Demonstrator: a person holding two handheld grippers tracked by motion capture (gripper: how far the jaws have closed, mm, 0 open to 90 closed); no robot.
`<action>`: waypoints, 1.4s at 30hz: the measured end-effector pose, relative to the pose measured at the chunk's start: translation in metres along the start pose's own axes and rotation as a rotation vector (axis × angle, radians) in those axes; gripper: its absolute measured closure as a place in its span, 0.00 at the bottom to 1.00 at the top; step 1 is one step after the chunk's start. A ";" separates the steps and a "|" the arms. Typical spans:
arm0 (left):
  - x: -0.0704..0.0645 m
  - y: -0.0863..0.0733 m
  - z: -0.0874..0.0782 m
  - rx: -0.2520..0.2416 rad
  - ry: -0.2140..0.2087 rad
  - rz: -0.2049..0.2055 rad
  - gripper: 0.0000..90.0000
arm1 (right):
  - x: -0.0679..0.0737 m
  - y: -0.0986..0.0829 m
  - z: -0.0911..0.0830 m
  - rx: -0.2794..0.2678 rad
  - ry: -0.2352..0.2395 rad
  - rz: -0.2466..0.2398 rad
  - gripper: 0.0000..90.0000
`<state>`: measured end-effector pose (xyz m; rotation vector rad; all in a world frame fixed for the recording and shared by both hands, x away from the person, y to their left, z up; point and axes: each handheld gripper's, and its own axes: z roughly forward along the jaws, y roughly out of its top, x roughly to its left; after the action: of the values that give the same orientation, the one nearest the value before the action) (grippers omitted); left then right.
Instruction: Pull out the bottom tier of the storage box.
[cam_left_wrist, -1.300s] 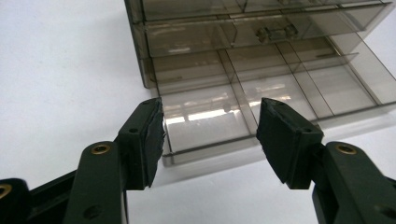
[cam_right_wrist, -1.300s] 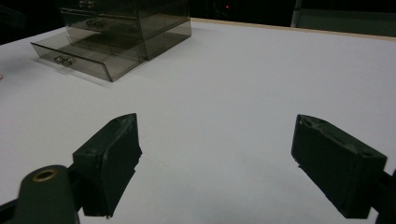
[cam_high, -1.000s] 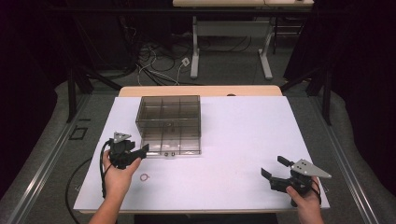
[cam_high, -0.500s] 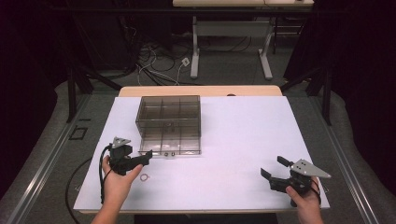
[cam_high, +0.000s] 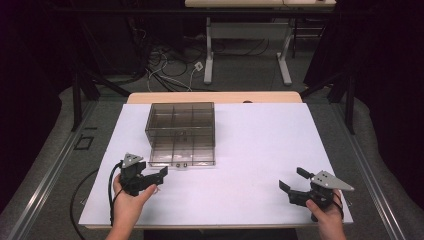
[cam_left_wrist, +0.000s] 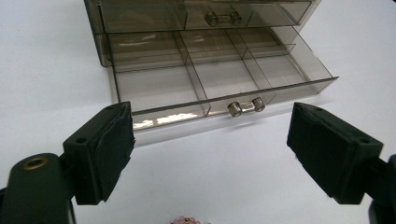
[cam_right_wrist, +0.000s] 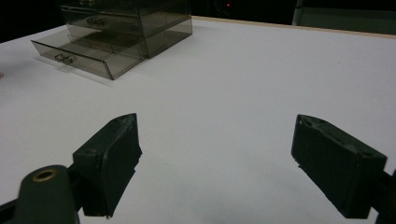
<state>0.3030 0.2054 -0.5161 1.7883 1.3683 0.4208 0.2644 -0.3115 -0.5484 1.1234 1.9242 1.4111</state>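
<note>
Smoky plastic drawer box (cam_high: 181, 132) has its bottom drawer (cam_left_wrist: 219, 88) pulled out. Just before that drawer, the left gripper (cam_high: 159, 176) gapes empty above a pink trinket (cam_left_wrist: 186, 220); well right, the right gripper (cam_high: 290, 180) gapes empty.

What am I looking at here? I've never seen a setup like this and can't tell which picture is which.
A person sits at a white table with a hand-held two-jaw gripper in each hand. The high view looks down from above: the left gripper is near a clear drawer box, the right gripper is far off at the other side. The other two pictures come from cameras riding on the grippers, looking along their black jaws. The left gripper view shows the bottom drawer pulled open and empty, and a small pink thing at the lower edge. Both grippers are open and hold nothing.
</note>
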 end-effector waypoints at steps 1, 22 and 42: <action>0.000 -0.001 0.000 0.004 -0.005 -0.002 0.18 | 0.000 0.000 0.000 0.002 0.000 0.002 0.16; -0.007 -0.020 -0.001 -0.014 -0.025 -0.014 0.28 | 0.000 0.000 0.000 0.001 0.001 -0.004 0.16; 0.004 -0.040 -0.003 0.054 0.027 0.055 0.39 | -0.001 0.001 -0.002 0.001 0.003 0.004 0.16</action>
<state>0.2773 0.2126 -0.5458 1.8737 1.3634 0.4421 0.2635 -0.3128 -0.5466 1.1271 1.9258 1.4152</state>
